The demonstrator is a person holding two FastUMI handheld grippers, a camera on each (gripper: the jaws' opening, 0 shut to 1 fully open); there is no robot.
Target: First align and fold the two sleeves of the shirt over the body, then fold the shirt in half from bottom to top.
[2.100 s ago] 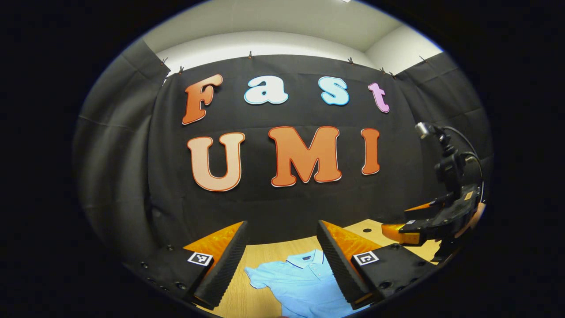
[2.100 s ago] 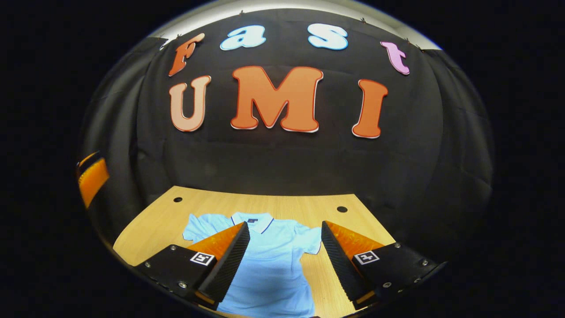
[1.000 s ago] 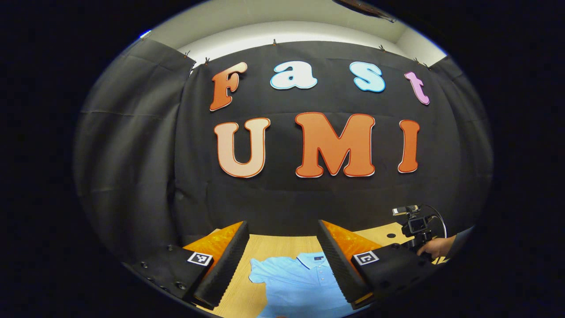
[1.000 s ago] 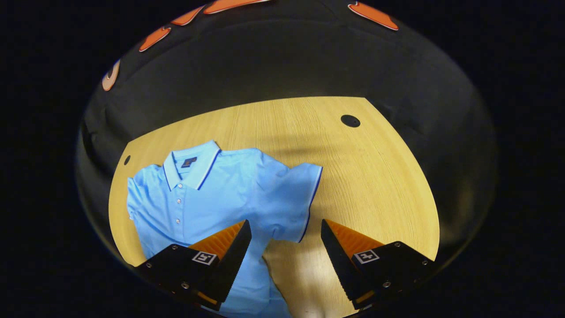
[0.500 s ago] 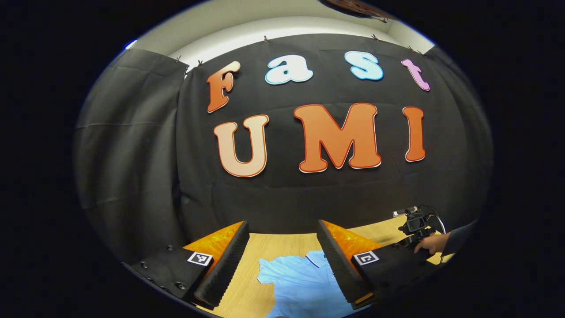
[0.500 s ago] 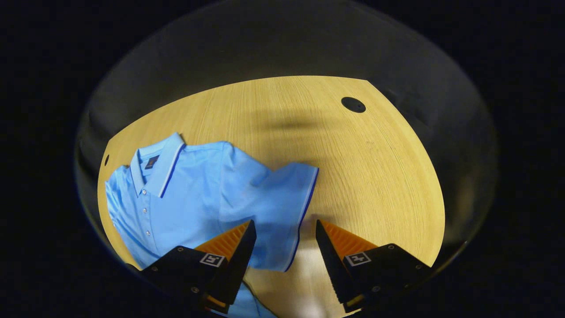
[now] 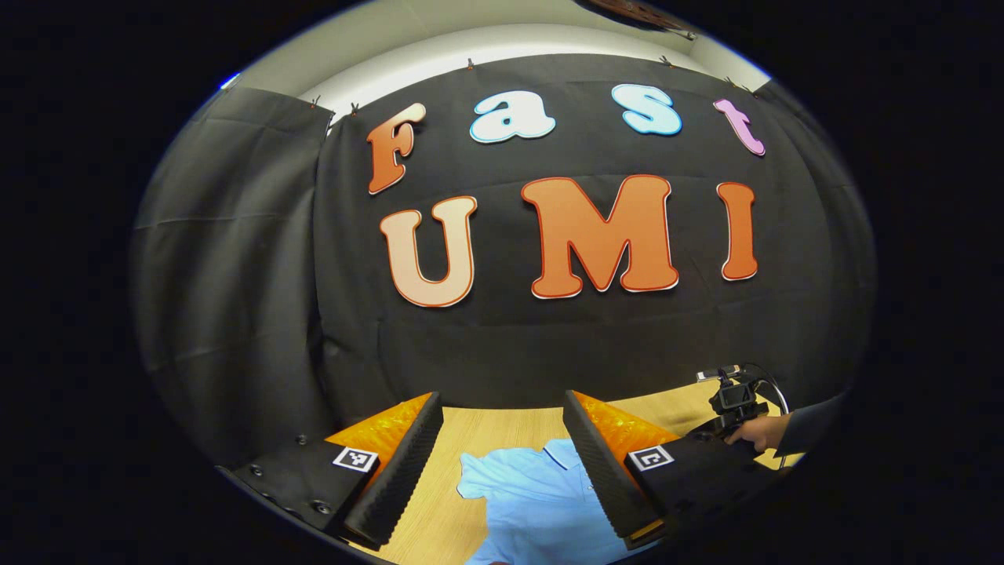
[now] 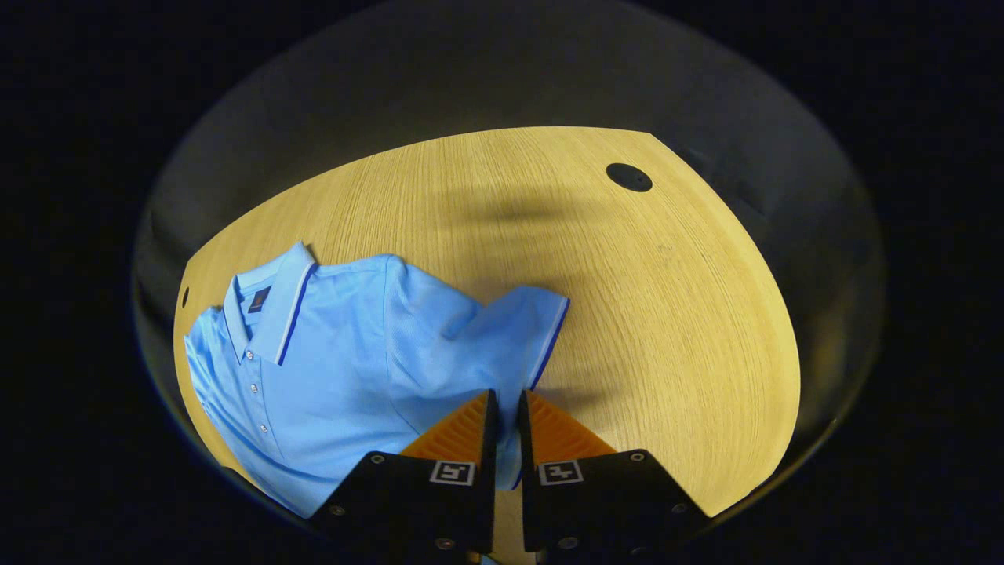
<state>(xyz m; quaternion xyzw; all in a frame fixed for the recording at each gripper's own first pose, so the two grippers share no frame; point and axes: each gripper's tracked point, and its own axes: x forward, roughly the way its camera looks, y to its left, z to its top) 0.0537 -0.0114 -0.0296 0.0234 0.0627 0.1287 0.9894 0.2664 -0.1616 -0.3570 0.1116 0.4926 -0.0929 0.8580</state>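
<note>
A light blue polo shirt (image 8: 337, 369) lies face up on the wooden table (image 8: 643, 314), collar toward the far left. One short sleeve (image 8: 510, 329) sticks out to the right with its dark-trimmed hem. My right gripper (image 8: 502, 399) is down at that hem, shut on the sleeve, with cloth pinched in the thin gap between the fingers. In the left gripper view the shirt (image 7: 533, 502) lies below my left gripper (image 7: 502, 397), which hangs open above it and holds nothing. Farther right there, a hand (image 7: 759, 431) holds the right gripper (image 7: 733, 400).
The booth's black cloth wall (image 7: 235, 275) closes off the back and sides of the table. Two dark round holes sit in the tabletop, one at the far right (image 8: 629, 177) and one at the left edge (image 8: 184, 297). Bare wood lies right of the sleeve.
My right gripper came down from wide open and shut on the sleeve's hem. The left gripper has stayed open and has barely moved.
</note>
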